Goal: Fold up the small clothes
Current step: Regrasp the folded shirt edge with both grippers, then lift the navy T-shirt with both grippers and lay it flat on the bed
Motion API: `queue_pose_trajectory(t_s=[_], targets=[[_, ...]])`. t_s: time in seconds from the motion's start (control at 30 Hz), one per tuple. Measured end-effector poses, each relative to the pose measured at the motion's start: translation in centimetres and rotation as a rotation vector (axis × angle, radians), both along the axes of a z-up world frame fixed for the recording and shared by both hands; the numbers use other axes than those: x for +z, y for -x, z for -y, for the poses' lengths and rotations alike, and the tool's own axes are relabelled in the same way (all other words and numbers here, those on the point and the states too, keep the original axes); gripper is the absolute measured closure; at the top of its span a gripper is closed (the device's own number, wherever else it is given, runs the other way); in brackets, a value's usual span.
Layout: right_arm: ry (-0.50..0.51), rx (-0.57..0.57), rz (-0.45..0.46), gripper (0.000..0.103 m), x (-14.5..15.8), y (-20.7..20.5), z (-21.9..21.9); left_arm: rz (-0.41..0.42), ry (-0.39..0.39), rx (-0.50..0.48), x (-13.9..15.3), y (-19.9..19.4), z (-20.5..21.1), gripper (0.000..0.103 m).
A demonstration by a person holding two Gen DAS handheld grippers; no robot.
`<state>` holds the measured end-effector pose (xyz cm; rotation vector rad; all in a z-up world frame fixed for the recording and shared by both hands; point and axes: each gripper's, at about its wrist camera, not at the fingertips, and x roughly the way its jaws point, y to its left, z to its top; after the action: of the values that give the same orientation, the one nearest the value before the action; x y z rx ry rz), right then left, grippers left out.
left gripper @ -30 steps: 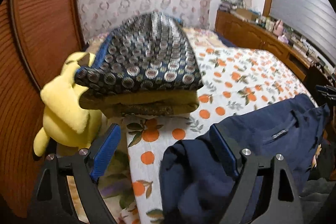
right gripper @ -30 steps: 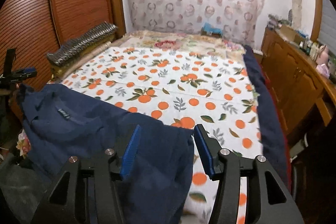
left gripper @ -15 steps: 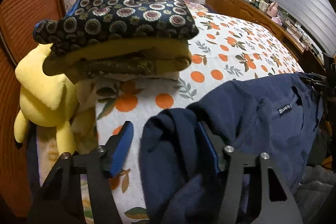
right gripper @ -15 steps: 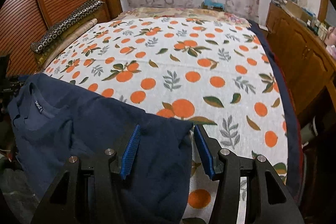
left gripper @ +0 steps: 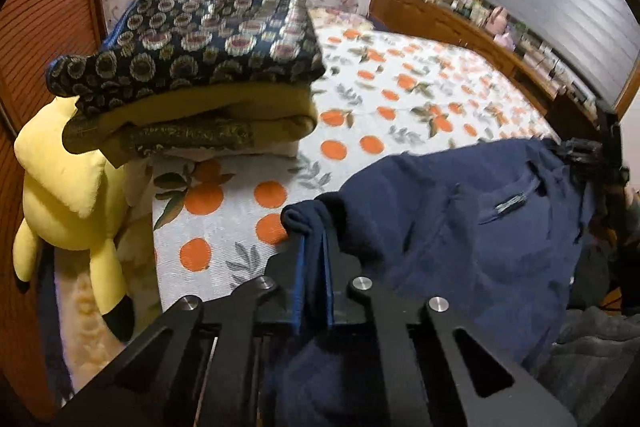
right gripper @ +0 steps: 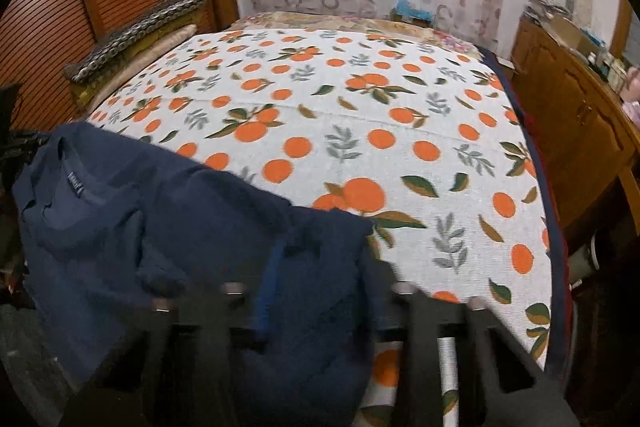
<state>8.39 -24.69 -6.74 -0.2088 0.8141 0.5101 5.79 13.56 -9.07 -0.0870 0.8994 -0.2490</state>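
Both tools have dropped and closed since the earlier frame: left tool (left gripper: 311, 259) pinches the navy shirt (left gripper: 460, 219); right tool (right gripper: 316, 291) is closing on its other edge. Lift evenly, keeping the shirt taut over the bed (right gripper: 360, 115).

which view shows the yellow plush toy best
The left wrist view. The yellow plush toy hangs at the left bed edge, beside the stack of folded blankets, with its body, arm and dark-tipped foot visible. The right wrist view shows none of it, only the stack from the side.
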Motion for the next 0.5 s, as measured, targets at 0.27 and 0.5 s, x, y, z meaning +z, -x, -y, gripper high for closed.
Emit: queue_pose_trajectory(t_s=[0.27,0.5], targets=[[-0.088,-0.014,0.104,0.096,3.6,3.7,1.6,0.170,0.039,0.014,4.8,3.2,0.8,0.096],[-0.110,-0.036,0.292,0.097,10.9,7.9,3.4,0.327,0.079,0.022,10.7,4.9,0.5,0.096]])
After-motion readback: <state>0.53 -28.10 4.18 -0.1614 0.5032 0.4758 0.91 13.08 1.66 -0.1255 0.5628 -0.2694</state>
